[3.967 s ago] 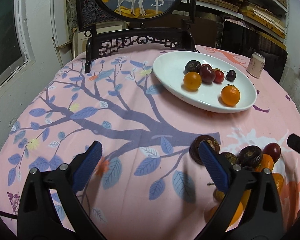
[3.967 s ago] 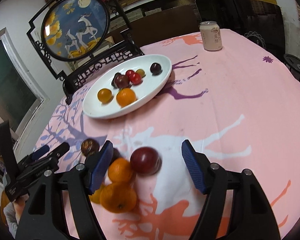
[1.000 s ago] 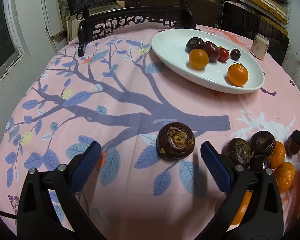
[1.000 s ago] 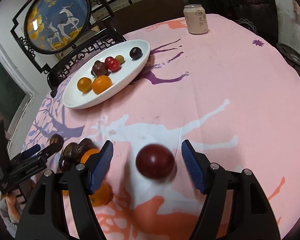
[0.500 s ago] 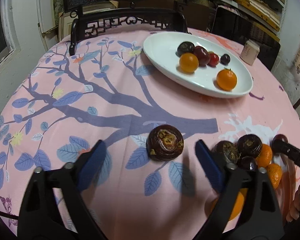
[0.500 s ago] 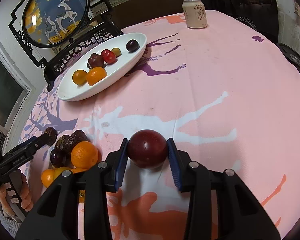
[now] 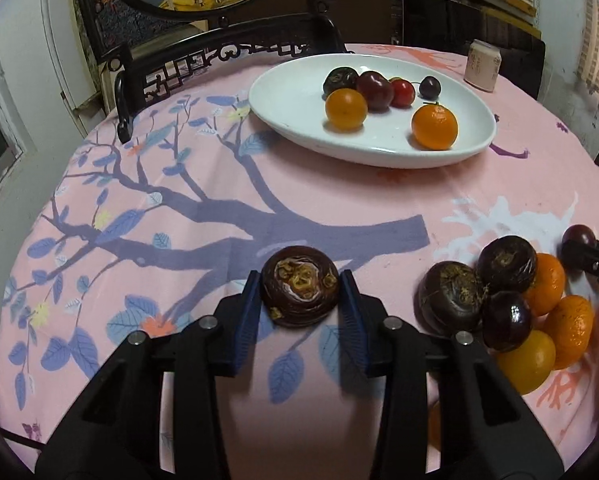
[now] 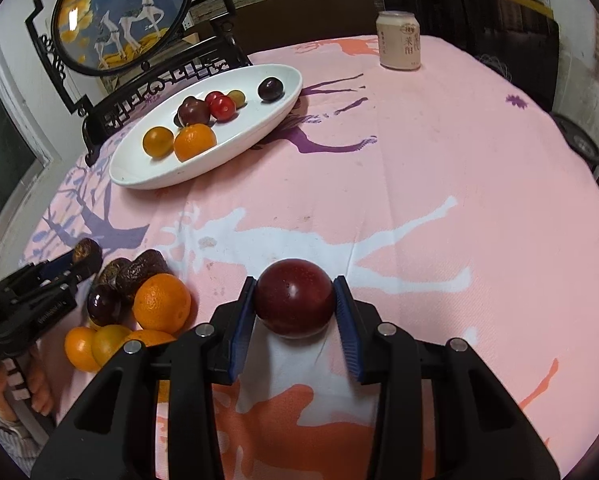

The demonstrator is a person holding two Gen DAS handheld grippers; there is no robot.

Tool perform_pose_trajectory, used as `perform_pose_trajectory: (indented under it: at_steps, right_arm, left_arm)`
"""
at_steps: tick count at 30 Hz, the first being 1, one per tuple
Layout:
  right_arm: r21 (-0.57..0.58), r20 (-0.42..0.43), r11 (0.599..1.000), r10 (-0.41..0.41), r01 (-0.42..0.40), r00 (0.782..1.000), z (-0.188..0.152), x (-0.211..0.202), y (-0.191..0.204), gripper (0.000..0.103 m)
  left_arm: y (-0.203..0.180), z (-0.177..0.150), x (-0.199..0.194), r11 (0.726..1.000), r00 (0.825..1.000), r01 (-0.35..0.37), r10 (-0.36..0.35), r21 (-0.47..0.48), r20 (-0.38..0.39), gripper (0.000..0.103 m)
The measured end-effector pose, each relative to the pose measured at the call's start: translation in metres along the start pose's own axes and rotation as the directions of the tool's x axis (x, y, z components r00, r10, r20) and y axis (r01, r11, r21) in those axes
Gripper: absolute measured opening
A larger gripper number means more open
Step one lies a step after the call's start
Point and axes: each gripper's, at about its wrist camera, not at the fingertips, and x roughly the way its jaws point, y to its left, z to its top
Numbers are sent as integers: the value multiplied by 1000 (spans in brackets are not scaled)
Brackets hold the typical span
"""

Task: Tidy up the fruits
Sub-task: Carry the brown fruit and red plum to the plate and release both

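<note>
Left gripper (image 7: 300,298): jaws closed in on a dark brown chestnut (image 7: 299,291), one blue pad on each flank. It sits between the fingertips, low over the pink tablecloth (image 7: 227,168), near the tabletop's near edge; whether it rests on the cloth or is just lifted, cannot tell.

Right gripper (image 8: 294,304): jaws pressed against both sides of a dark red plum (image 8: 294,303), which fills the gap between the pads. Plum low over the white deer print, toward the near edge; contact with the cloth cannot be told.

Between the two grippers, a loose fruit pile (image 7: 511,300) on the cloth: two more chestnuts, a small dark plum, several oranges and a yellow fruit, all touching or nearly so. In the right view the same pile (image 8: 139,308) lies just left of the held plum, and the left gripper's tip with its chestnut shows at the far left.

Farther back, a white oval plate (image 7: 299,104) left of centre, holding an orange, a yellow-orange fruit, dark plums, a red fruit and one chestnut.

At the far edge: a pale can (image 8: 399,46), upright, well apart from the plate. Behind the plate, a round deer screen (image 8: 119,20) in a black carved stand.
</note>
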Motion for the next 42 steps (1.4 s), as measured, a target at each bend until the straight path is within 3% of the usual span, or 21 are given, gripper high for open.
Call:
perform_pose_trajectory:
  at_steps: [5,15,23,27,34,38,40,41,42]
  right_arm:
    - [6,14,1000,-4,4,1000,2,-3,-3,40]
    - [-14,106,999,-30,32,994,7,-21,0,40]
    - [-15,113,999,36,-35,993,51,-22,11,40]
    - [-21,111,999,47,-45,993,88,-5,23,40]
    - [-62,98,998,25,-19,995,127,46,45,40]
    - [-75,91,997,17,-10,996,134,70,47,40]
    - [-89,99,996,17,-8,995,135,73,49,50]
    - [-101,108,995,12,-1,994,135,71,51,53]
    - [-103,128,995,2,12,992,135,67,51,56]
  left_arm:
    - [5,1,-2,999,1000,22,-22,-35,5,40]
    - [2,10,-27,999,994,17,-12,-48,105,40]
    - [-7,65,-35,998,989,30,-22,-50,147,40]
    - [-14,93,-20,998,988,43,-34,-55,151,40]
    - [-18,110,25,994,993,77,-70,-73,98,40]
    - [-17,110,44,998,997,35,-31,-52,75,41]
    - [-16,111,49,998,997,21,-17,-55,76,46]
    - [-15,110,50,998,997,8,-2,-63,83,60]
    - [-14,109,48,998,995,8,0,-69,103,62]
